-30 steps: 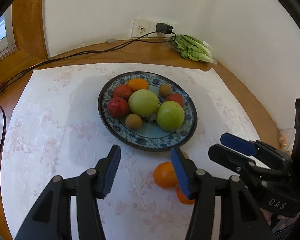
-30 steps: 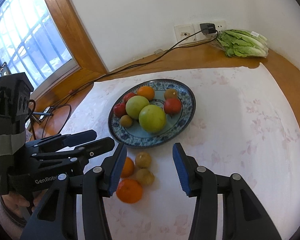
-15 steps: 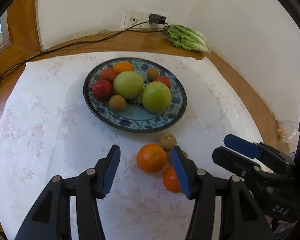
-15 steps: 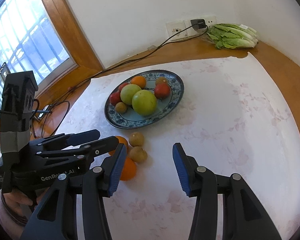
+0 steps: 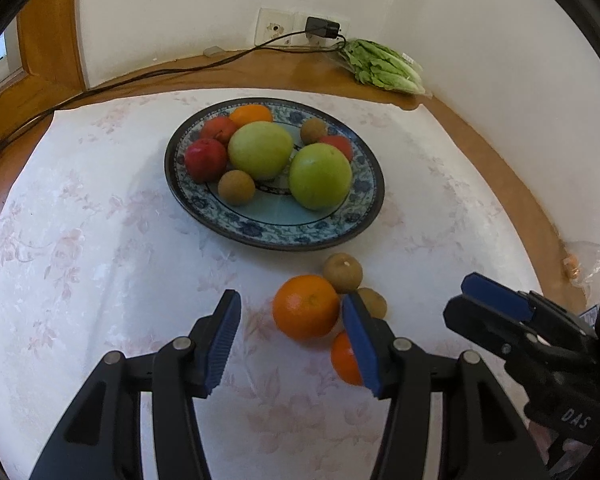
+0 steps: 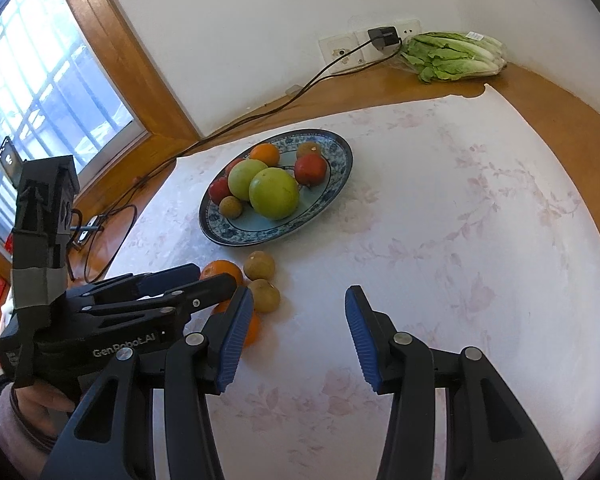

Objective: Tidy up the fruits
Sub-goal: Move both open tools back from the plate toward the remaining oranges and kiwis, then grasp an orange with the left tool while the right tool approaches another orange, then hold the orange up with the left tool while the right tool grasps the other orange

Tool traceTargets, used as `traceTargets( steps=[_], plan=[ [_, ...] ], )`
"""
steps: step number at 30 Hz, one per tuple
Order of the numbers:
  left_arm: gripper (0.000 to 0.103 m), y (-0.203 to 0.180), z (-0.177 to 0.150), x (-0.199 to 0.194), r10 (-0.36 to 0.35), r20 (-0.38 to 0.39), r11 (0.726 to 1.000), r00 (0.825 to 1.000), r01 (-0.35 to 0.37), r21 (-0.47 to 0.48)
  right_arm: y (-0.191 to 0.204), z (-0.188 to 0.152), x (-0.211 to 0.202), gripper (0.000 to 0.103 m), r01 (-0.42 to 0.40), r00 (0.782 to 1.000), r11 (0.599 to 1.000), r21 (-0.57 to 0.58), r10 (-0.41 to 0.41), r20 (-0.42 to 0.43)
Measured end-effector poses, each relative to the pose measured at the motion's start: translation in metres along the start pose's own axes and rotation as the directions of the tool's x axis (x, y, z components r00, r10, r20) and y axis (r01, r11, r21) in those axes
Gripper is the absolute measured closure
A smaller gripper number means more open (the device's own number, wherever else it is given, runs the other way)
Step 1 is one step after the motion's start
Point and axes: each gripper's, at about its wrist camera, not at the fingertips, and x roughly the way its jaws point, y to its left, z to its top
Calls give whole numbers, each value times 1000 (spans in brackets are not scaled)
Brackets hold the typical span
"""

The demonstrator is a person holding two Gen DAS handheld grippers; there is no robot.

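Note:
A blue-patterned plate (image 5: 274, 240) (image 6: 276, 236) holds two green fruits (image 5: 320, 176), red fruits, an orange and small brown fruits. In front of it on the cloth lie an orange (image 5: 306, 306) (image 6: 220, 269), a second orange (image 5: 346, 358) (image 6: 252, 330) half hidden by a finger, and two brown fruits (image 5: 343, 272) (image 6: 260, 265). My left gripper (image 5: 291, 312) (image 6: 212, 276) hovers open just short of the nearer orange, holding nothing. My right gripper (image 6: 299, 308) (image 5: 460, 294) stands open over bare cloth to the right of the loose fruits.
A white floral cloth (image 5: 80, 240) covers a wooden sill. A bagged lettuce (image 5: 384, 66) (image 6: 452, 56) lies in the far corner by a wall socket with a charger (image 5: 322, 27) and its cable. A window (image 6: 40, 92) is at the left. A crumpled plastic bag (image 5: 580, 264) lies at the right edge.
Both grippers have drawn back a little from the plate, which now looks smaller and farther. The loose fruits have come fully into the left view. Neither gripper's jaws have changed.

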Motion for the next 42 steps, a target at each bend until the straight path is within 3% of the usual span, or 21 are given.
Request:
traceTargets(
  steps=[6,19,42],
  plan=[
    [66,-1,0,1,-49,-2,999,999,49,-8,0,-1,1,54,-3,1000,1000,5,3,-7],
    [66,-4,-1,-1,-61,9,998,998,61,-7,-1,-3,6,54,-6,1000,1000,6,7,-16],
    [67,35,-9,-29,-39,61,996,997,44,-76,25,-14,9,54,-1,999,999,-46,-1,-52]
  ],
)
